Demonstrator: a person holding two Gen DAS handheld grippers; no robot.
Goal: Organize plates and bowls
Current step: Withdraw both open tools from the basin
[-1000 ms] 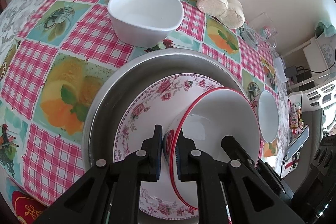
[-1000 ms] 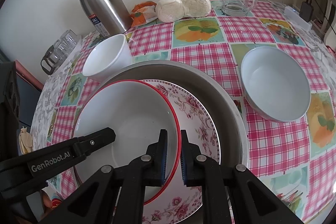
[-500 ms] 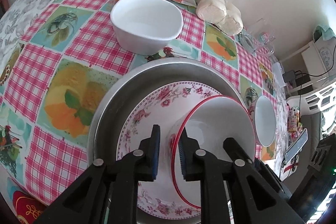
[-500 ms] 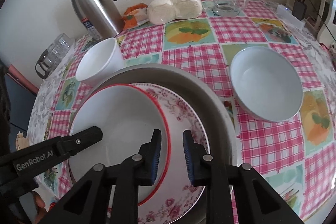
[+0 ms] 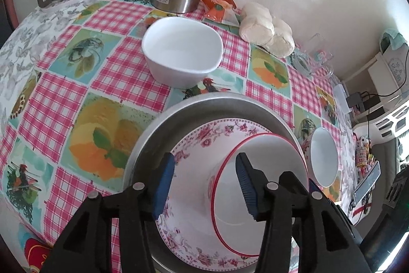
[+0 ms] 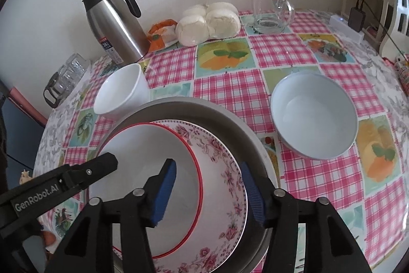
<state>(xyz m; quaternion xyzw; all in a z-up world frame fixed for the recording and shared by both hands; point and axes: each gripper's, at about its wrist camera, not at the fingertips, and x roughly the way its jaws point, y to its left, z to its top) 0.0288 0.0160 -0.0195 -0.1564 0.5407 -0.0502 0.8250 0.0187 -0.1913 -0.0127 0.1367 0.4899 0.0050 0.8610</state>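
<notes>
Red-rimmed bowl [image 6: 143, 165]: it sits inside the floral plate [image 6: 222, 196], which lies in the metal basin [image 6: 245, 129] at the near edge of the table [image 6: 319, 196]. We see it mouth up, leaning slightly toward the left gripper's side; being round, it has no long axis to speak of.

Our left gripper [image 5: 203, 184]: fingers spread wide, straddling the bowl's near rim, gripping nothing.

Our right gripper [image 6: 208, 193]: fingers likewise wide apart, one over the bowl's inside, one out over the plate's rim, empty.

Step in hand: we judge the bowl is set down in the stack and let go.

Next move: we would lift clear, then go for a loose bowl, either the squarish white bowl [image 5: 182, 52] just behind the basin or the pale round bowl [image 6: 314, 117] to its right, pinching its rim.

Further out: steel thermos [image 6: 115, 22], bagged buns [image 6: 208, 22], glass mug [image 6: 271, 8].
</notes>
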